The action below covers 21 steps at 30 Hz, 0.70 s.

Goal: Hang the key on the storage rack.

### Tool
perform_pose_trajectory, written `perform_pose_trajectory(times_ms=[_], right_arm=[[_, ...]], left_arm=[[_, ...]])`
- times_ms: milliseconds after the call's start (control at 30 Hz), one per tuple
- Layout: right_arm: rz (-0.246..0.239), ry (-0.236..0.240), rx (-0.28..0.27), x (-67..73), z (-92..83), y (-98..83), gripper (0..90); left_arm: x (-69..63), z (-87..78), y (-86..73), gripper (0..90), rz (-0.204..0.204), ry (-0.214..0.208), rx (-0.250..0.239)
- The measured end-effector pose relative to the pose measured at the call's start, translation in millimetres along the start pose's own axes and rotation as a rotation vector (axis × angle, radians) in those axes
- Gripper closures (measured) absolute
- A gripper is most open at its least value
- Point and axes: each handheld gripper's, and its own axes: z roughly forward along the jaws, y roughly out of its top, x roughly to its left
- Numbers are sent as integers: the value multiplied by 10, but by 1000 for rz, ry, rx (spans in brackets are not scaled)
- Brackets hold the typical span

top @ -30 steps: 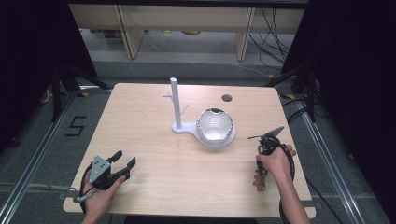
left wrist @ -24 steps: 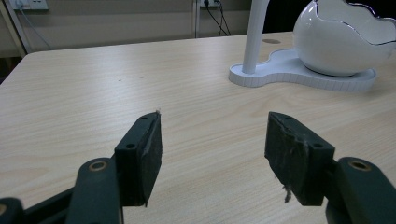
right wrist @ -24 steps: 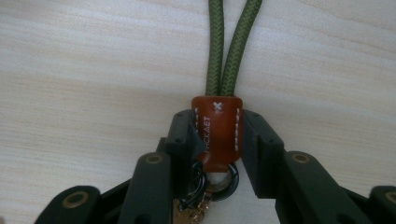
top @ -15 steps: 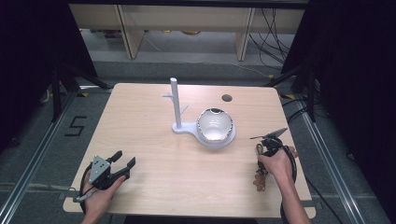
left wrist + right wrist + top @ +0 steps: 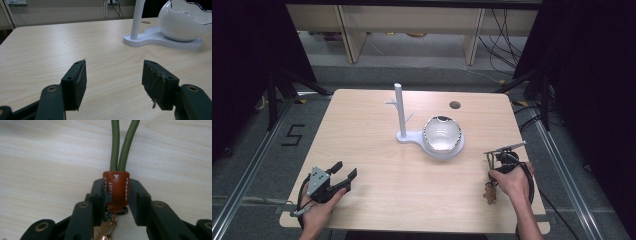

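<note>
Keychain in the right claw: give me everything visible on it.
The keychain has a brown leather-looking tab with white stitching, a small white cross and partly readable lettering. Two strands of olive-green braided cord rise from its top, side by side. Below the tab sit dark metal hardware and something gold-coloured, mostly hidden. The right claw is shut on the tab, one jaw on each side. In the high view the keychain lies on the wooden table by the person's right hand.

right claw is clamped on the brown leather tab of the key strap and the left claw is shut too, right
Not quite: the left claw is open, its jaws wide apart over bare table, as the left gripper view shows. The right claw is indeed clamped on the brown leather tab.
</note>
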Motion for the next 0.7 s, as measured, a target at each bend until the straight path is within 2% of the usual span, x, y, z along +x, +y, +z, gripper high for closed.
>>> perform_pose_trajectory(times_ms=[100,133,200,267,300,333,433,467,500,533,567,600,633,667,700], right_arm=[[-4,12,-33,-21,-25,-44,683],[-19,14,-45,-36,-33,-62,683],[-2,19,-78,-35,-45,-87,683],[-43,25,-125,-73,-45,-112,683],[-22,19,-143,-60,-34,-133,683],[-68,14,-167,-97,-33,-143,683],[-71,22,-210,-103,-39,-186,683],[-21,35,-215,-63,-50,-206,683],[-70,26,-233,-100,-46,-212,683],[-70,27,-245,-99,-51,-228,683],[-32,33,-246,-66,-68,-257,683],[-70,26,-263,-93,-64,-262,683],[-78,26,-290,-101,-50,-272,683],[-78,26,-290,-101,-50,-272,683],[-58,46,-325,-88,-44,-292,683]], left_arm=[[1,-1,0,361,0,1,1],[0,0,0,362,-2,2,1],[0,1,1,362,-2,3,1],[0,1,1,362,-3,3,2],[0,1,1,361,-3,4,1],[0,1,1,361,-3,4,1],[5,1,1,361,-3,3,0],[5,1,1,361,-3,3,0],[9,5,-2,361,-4,0,-6],[9,5,-2,361,-4,0,-6],[11,12,-4,361,-5,-4,-13],[8,1,1,361,-3,3,-1],[7,1,1,361,-4,3,-1],[7,1,1,361,-4,3,-1],[9,5,-1,361,-4,1,-6]])
